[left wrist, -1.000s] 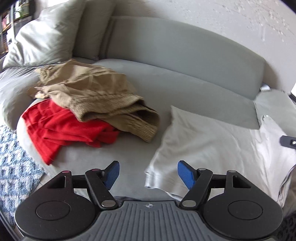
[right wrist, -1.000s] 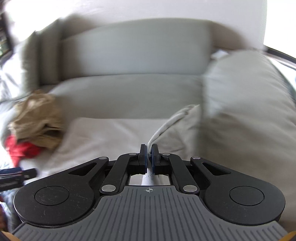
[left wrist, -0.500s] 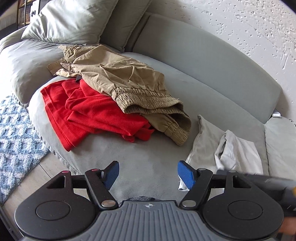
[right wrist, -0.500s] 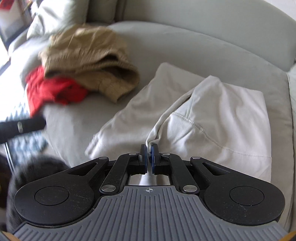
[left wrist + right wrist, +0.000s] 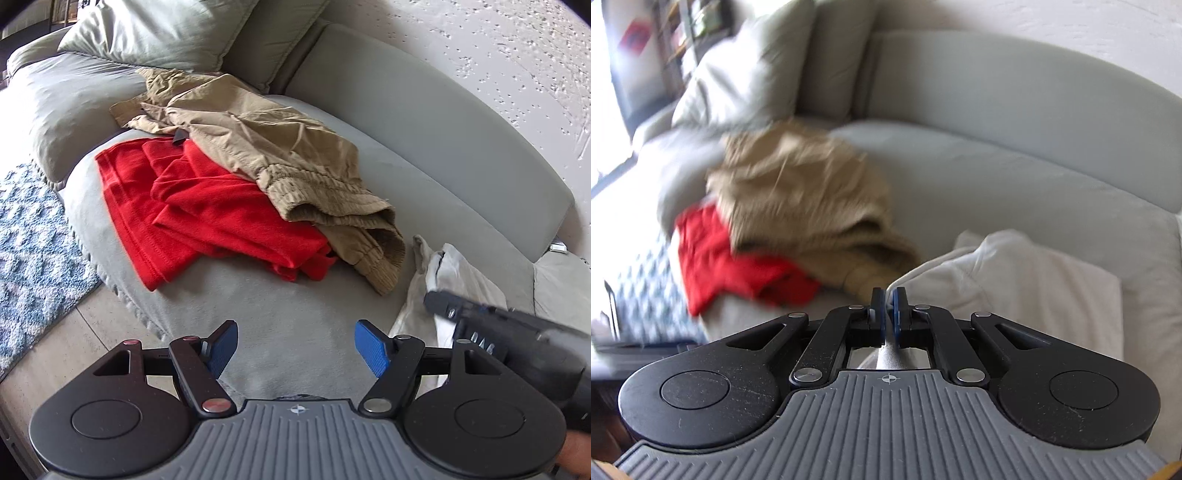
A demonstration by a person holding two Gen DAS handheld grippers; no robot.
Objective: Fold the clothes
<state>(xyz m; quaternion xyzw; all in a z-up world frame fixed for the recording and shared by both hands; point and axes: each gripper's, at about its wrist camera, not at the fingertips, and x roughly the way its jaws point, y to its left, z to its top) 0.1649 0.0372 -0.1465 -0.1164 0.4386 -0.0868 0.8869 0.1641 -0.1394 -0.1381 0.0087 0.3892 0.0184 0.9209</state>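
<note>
A light grey garment (image 5: 1027, 291) lies partly folded on the grey sofa seat (image 5: 1015, 184). My right gripper (image 5: 888, 301) is shut on an edge of it and holds that edge up over the rest. The garment also shows at the right of the left wrist view (image 5: 454, 273), with the right gripper (image 5: 434, 301) in front of it. My left gripper (image 5: 295, 343) is open and empty above the seat's front edge. Tan trousers (image 5: 288, 158) lie on a red garment (image 5: 207, 214) to the left.
Large grey pillows (image 5: 147, 33) lean at the sofa's back left. A blue patterned rug (image 5: 26, 236) covers the wooden floor (image 5: 70, 332) to the left of the sofa. The sofa backrest (image 5: 424, 122) curves behind the clothes.
My right gripper has carried the grey garment's edge over to the left, folding the garment over itself. My left gripper has swung left, staying open.
</note>
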